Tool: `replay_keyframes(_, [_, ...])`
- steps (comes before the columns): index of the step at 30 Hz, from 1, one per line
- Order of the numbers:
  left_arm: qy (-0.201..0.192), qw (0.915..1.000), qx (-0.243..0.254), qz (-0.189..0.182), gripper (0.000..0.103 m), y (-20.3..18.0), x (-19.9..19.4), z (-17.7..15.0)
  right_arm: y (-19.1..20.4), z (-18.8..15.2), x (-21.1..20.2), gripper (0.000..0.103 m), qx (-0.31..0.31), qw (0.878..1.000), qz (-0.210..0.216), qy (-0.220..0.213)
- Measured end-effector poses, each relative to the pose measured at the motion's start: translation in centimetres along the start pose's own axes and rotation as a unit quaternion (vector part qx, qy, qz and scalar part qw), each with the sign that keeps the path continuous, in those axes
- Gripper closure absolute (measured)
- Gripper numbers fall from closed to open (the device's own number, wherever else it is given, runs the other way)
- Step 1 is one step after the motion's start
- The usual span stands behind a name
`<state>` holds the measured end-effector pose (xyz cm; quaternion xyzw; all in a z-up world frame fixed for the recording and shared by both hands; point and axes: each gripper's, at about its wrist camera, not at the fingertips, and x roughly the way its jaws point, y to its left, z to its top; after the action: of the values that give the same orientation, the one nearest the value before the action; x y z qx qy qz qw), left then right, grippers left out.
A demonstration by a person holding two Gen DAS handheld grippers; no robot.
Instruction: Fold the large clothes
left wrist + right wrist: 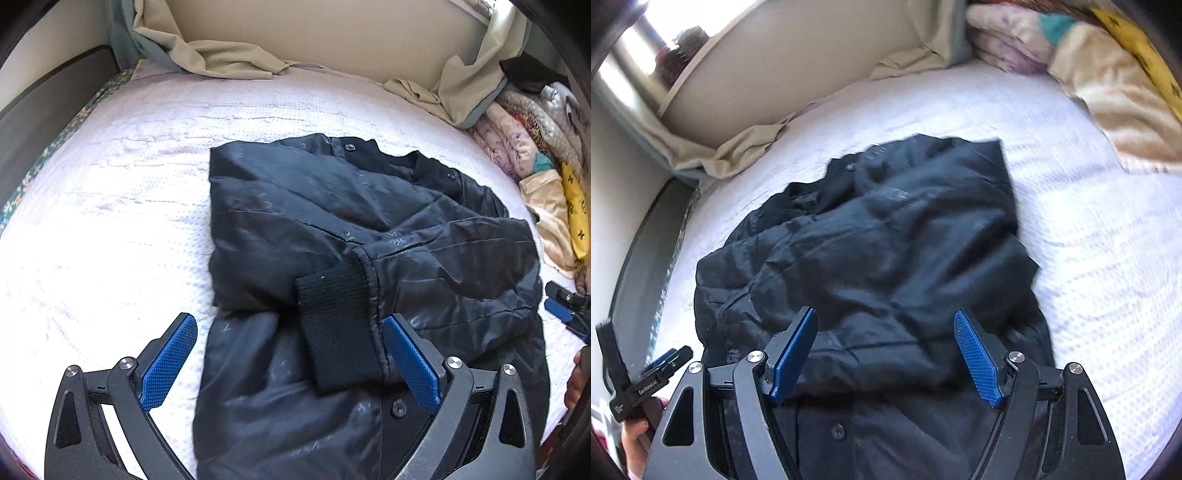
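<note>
Dark jacket (354, 236) partly folded on white bed (110, 229).
Left gripper (290, 356) at 6 o'clock, fingers wide around knit cuff (338, 332); right gripper (886, 356) likewise wide, gripping nothing.

Bright daylight washes the white bedspread (110, 206) almost to glare, with a blown-out window (646, 40) at the upper left of the right wrist view. That view is motion-smeared across the dark jacket (886, 229). Fisheye curvature bends both frames, with dark vignetted corners.
</note>
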<state>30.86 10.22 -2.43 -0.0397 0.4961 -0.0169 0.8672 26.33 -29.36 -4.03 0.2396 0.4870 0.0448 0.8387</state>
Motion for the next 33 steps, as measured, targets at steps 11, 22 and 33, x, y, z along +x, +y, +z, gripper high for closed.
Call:
replay_keyframes(11, [0.025, 0.9893, -0.063, -0.129, 0.001, 2.8, -7.7, -4.5, -0.8, -4.0, -9.5, 0.026, -0.008, 1.0, 0.025, 0.0])
replay_keyframes(22, [0.066, 0.9731, -0.167, -0.144, 0.007, 9.4, -8.0, -16.4, -8.7, -16.5, -13.7, 0.026, 0.073, 0.997, 0.018, 0.026])
replay_keyframes(33, [0.109, 0.9481, -0.199, -0.222, 0.013, 9.6, -4.2, -21.0, -13.1, -21.4, -10.9, 0.026, 0.128, 0.986, 0.077, 0.079])
